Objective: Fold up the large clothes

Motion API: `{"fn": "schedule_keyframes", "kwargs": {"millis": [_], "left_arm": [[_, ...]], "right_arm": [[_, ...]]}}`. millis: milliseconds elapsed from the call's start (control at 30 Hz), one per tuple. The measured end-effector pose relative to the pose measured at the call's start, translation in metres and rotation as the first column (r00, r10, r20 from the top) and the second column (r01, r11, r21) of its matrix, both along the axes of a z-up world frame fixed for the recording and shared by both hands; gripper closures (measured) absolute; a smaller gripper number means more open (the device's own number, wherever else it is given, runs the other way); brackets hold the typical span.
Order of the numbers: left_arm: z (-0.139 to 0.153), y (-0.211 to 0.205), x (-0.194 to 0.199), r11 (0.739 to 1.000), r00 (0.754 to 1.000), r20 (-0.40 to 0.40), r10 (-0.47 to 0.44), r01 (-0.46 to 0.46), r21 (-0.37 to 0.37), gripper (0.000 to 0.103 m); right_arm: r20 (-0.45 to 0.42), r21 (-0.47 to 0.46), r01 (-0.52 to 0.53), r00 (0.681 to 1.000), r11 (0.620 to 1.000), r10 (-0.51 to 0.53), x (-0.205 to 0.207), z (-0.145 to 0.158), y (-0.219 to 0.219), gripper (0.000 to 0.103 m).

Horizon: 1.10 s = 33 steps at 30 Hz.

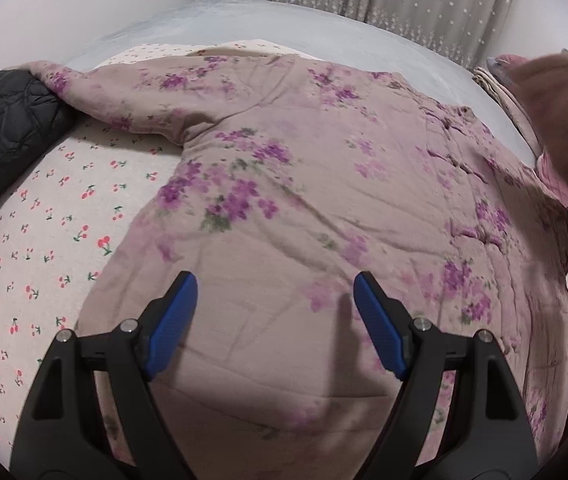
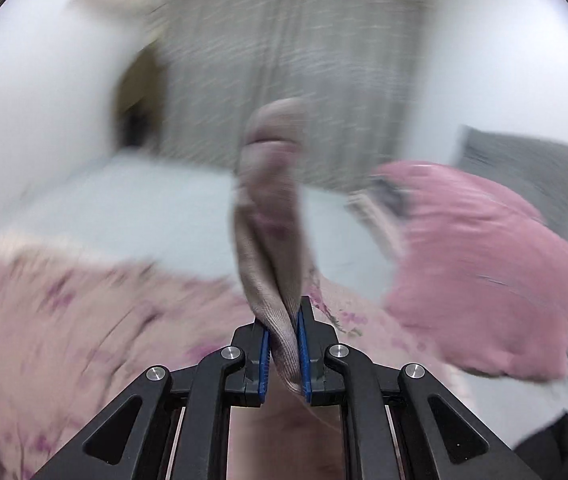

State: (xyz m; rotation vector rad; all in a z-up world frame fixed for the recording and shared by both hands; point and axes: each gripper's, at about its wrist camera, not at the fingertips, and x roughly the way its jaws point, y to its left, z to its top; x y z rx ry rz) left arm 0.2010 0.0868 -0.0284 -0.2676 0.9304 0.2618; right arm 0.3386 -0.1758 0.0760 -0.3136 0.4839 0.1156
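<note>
The floral padded jacket (image 1: pixel 304 184) lies spread flat on the cherry-print sheet (image 1: pixel 44 248), filling the left view from 9 to 3 o'clock; the left gripper (image 1: pixel 275 304) hangs over its hem, blue pads spread wide, gripping nothing; the right gripper (image 2: pixel 284 344) is clamped on a sleeve cuff (image 2: pixel 272 216), lifted clear, probably to swing inward; the view is blurred; a black quilted coat (image 1: pixel 0 132) crowds 9 o'clock; bare sheet at 8.
</note>
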Motion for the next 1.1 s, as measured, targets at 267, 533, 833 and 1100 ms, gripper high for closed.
{"fn": "schedule_keyframes", "kwargs": {"millis": [267,533,833,1100], "left_arm": [[-0.001,0.019,0.002,0.998,0.999,-0.004,0.044,-0.044,-0.042,0.022],[0.003,0.021,0.001,0.998,0.999,0.006,0.038,-0.038,-0.055,0.022],[0.004,0.034,0.0,0.994,0.998,0.003,0.069,-0.069,-0.086,0.022],[0.002,0.046,0.0,0.989,0.996,-0.002,0.092,-0.092,-0.116,0.022]], "right_arm": [[-0.181,-0.081,-0.092,0.981,0.992,0.076,0.001,-0.103,0.093,0.091],[-0.106,0.096,-0.09,0.989,0.991,0.1,-0.009,-0.078,0.102,0.091],[-0.138,0.138,-0.122,0.98,0.983,0.141,-0.006,-0.082,0.149,0.091],[-0.217,0.163,-0.107,0.966,0.981,0.142,0.004,-0.098,0.152,0.086]]}}
